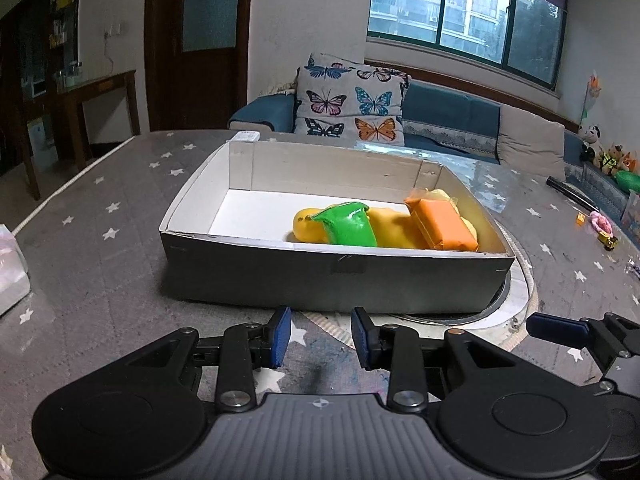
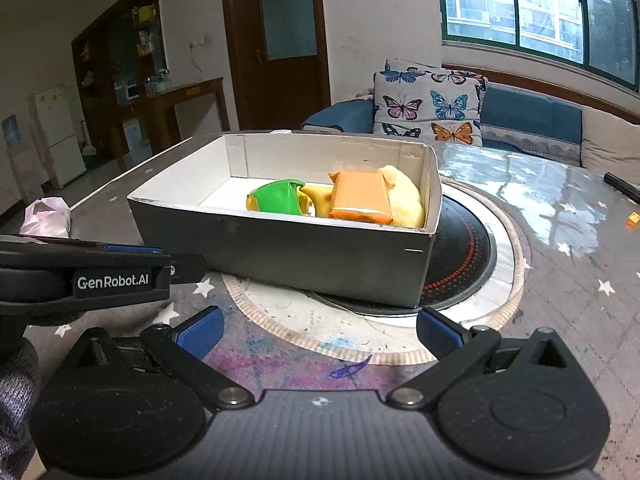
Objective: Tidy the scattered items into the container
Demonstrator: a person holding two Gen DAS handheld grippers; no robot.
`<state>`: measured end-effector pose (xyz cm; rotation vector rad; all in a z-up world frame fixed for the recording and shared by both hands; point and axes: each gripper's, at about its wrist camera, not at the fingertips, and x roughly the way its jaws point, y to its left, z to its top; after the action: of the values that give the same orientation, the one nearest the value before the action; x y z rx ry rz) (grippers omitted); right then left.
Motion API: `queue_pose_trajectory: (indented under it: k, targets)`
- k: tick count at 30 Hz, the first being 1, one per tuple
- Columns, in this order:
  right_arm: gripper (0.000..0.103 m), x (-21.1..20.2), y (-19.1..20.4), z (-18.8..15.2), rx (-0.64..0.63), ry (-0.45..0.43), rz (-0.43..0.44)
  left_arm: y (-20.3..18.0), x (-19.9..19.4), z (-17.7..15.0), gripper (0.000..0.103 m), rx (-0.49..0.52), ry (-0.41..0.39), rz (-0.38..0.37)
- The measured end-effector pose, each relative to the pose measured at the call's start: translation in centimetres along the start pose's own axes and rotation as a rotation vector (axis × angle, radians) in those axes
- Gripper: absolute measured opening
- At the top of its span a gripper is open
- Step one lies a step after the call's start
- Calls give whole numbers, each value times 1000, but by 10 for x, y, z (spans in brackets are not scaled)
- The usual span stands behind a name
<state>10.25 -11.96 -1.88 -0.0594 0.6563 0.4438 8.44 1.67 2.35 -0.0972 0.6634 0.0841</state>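
A grey cardboard box with a white inside stands on the table, also in the right wrist view. Inside it lie a green packet, an orange packet and a yellow soft toy. My left gripper is open and empty, just in front of the box's near wall. My right gripper is wide open and empty, in front of the box's near right corner. The left gripper's side shows at the left of the right wrist view.
The box sits partly on a round black hob set in the star-patterned table. A pink-white bag lies left. Small bits and a black stick lie far right. A sofa with a butterfly pillow stands behind.
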Motion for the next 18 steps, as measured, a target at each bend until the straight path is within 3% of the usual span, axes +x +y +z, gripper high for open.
queue_pose_trajectory:
  k: [18]
  targets:
    - [103, -4, 0, -3, -1, 7, -28, -11, -6, -7, 35, 61, -36, 8]
